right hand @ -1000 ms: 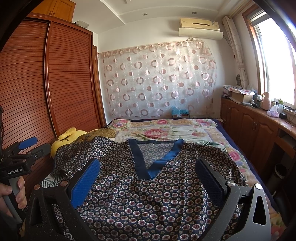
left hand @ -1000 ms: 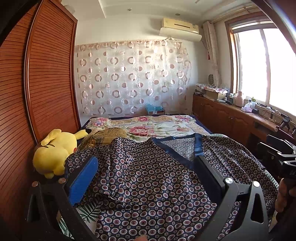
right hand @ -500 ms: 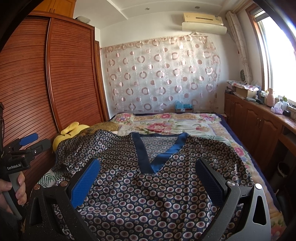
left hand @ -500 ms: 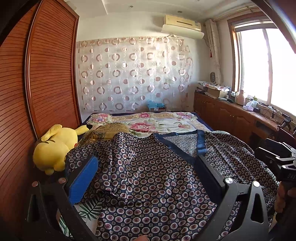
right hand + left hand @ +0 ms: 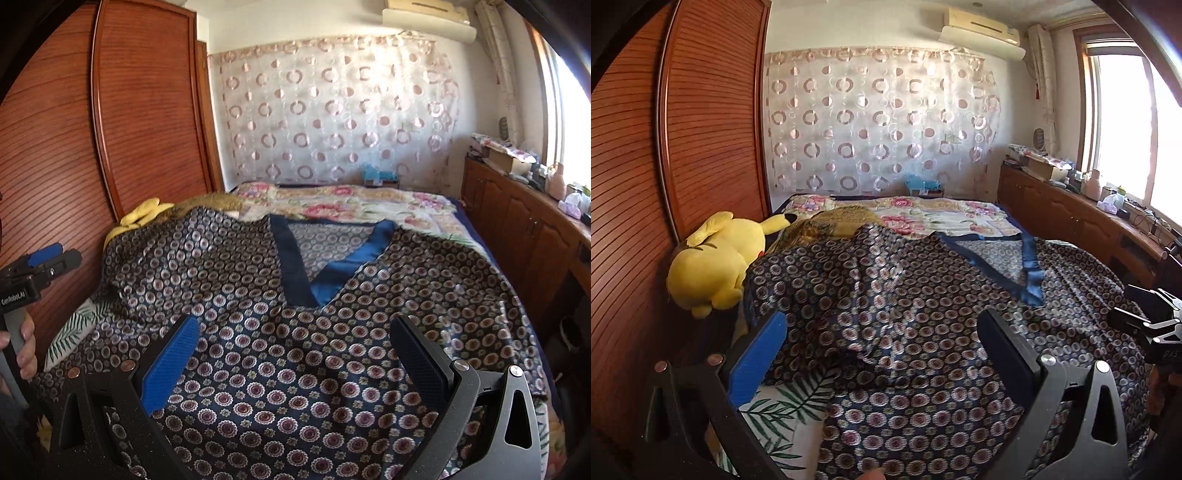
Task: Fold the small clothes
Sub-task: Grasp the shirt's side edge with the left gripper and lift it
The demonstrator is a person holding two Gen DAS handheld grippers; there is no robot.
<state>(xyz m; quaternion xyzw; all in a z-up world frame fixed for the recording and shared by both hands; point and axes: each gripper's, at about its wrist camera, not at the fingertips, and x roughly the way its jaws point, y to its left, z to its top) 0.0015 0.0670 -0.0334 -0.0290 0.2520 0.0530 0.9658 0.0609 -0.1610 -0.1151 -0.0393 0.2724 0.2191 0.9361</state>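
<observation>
So our left gripper [image 5: 879, 354] and right gripper [image 5: 291, 350] both hang open, empty; shirt [image 5: 295, 332] runs toward 12 o'clock, neckline far end

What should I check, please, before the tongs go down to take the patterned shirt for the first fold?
1. Left tongs open and empty: ok, jaws wide apart, nothing between them.
2. Right tongs open and empty: ok.
3. Patterned shirt spread front up, blue V-neck visible: ok.
4. Shirt flat: not ok, its left part is bunched in ridges and the near edge is turned up off the leaf-print sheet.
5. Yellow plush toy clear of the shirt: cannot tell, the shirt's edge lies right beside it.
6. Right sleeve position: cannot tell, it runs out of view.
</observation>
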